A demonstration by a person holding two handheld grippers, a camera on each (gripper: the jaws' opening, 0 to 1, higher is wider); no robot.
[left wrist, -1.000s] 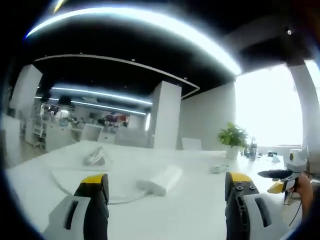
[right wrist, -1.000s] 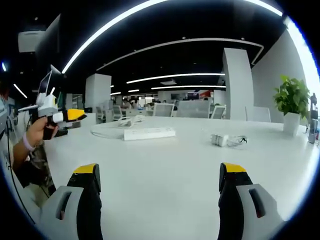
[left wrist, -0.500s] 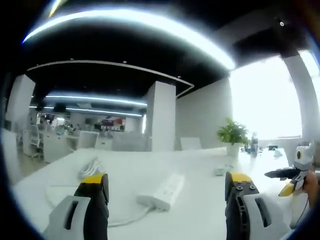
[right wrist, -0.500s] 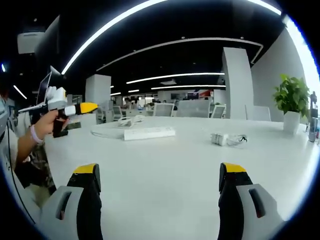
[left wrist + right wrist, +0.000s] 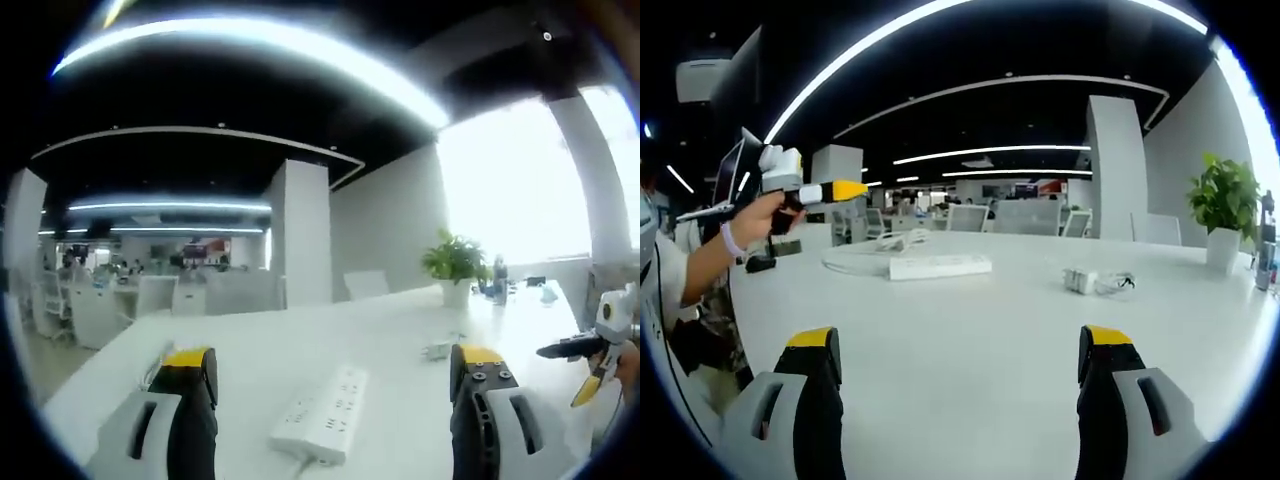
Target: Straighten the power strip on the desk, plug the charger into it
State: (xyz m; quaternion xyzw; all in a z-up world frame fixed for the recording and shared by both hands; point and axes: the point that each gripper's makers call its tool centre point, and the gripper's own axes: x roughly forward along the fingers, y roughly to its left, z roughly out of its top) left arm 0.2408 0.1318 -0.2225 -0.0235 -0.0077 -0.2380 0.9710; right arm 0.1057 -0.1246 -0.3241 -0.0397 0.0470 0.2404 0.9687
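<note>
A white power strip (image 5: 325, 425) lies on the white desk (image 5: 390, 330), low between my left gripper's (image 5: 332, 356) open jaws and a little ahead of them. The small white charger (image 5: 437, 349) rests farther off to the right. In the right gripper view the power strip (image 5: 940, 266) lies across the desk's far side, and the charger (image 5: 1080, 280) with its short cable sits to its right. My right gripper (image 5: 958, 340) stands open over bare desk, well short of both. A hand holds the left gripper (image 5: 815, 190) in the air at the left.
The strip's white cord loops on the desk (image 5: 970, 330) behind it, beside a small bundle (image 5: 898, 241). A potted plant (image 5: 1225, 205) and a bottle (image 5: 1266, 255) stand at the far right. The right gripper (image 5: 590, 352) shows at the left view's right edge.
The hand has lifted the left gripper and carried it rightward toward the strip, which now sits closer and lower in the left gripper view. The right gripper has stayed put.
</note>
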